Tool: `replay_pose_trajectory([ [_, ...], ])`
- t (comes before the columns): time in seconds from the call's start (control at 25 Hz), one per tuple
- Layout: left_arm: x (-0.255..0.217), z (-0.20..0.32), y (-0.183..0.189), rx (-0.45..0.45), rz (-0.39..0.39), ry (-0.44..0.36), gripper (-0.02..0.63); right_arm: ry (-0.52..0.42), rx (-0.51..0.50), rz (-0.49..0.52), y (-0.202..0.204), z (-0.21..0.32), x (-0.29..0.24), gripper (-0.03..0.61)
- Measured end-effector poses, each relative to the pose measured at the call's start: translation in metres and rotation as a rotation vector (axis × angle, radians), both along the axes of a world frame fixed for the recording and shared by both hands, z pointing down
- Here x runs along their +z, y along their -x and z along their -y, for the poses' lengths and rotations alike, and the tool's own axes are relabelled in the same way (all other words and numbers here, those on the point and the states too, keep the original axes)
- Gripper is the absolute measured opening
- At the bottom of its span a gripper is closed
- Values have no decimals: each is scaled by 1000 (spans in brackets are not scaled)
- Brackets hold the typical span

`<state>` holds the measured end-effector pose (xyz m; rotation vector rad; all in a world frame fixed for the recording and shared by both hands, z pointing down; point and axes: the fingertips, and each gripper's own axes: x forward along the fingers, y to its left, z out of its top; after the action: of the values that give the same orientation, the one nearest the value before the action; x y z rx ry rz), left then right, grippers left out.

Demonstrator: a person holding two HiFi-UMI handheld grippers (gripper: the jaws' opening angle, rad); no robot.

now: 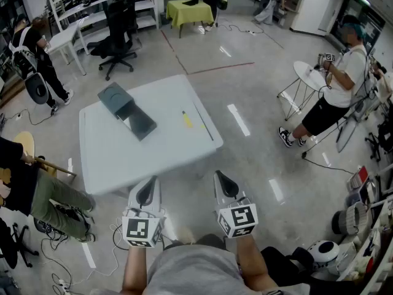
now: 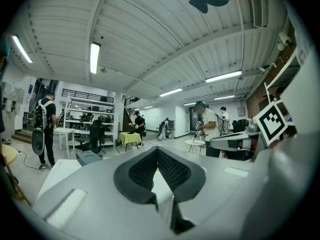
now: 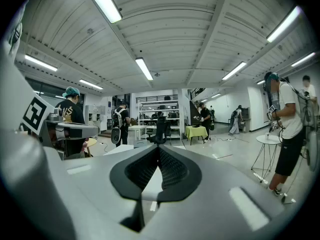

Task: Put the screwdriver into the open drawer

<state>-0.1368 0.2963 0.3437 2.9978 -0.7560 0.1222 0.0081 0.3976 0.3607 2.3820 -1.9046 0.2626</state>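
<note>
A screwdriver (image 1: 186,119) with a yellow handle lies on the white table (image 1: 110,158), right of centre. A grey drawer unit (image 1: 115,98) stands at the table's far left, its open drawer (image 1: 140,125) pulled out toward the middle; it also shows in the left gripper view as the drawer unit (image 2: 88,157). Both grippers hang in front of the table's near edge, well short of the screwdriver. My left gripper (image 1: 146,191) is shut with nothing in it, pads meeting at the tip (image 2: 157,149). My right gripper (image 1: 225,184) is shut and empty too (image 3: 159,148).
A thin dark strip (image 1: 204,122) lies on the table right of the screwdriver. A person sits at the table's left (image 1: 37,192). Another person (image 1: 334,91) stands by a round side table (image 1: 305,75) at the right. An office chair (image 1: 118,32) and a yellow-green table (image 1: 189,11) stand beyond.
</note>
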Motion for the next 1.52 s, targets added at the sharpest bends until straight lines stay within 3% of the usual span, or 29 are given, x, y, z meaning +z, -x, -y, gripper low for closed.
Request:
replay_pose_trajectory([
  [0.8, 5, 32, 0, -33, 6, 12, 11, 30, -26, -2, -3, 33, 5, 3],
  [1.52, 20, 140, -74, -77, 56, 32, 11, 73, -78, 58, -82, 150, 36, 3],
])
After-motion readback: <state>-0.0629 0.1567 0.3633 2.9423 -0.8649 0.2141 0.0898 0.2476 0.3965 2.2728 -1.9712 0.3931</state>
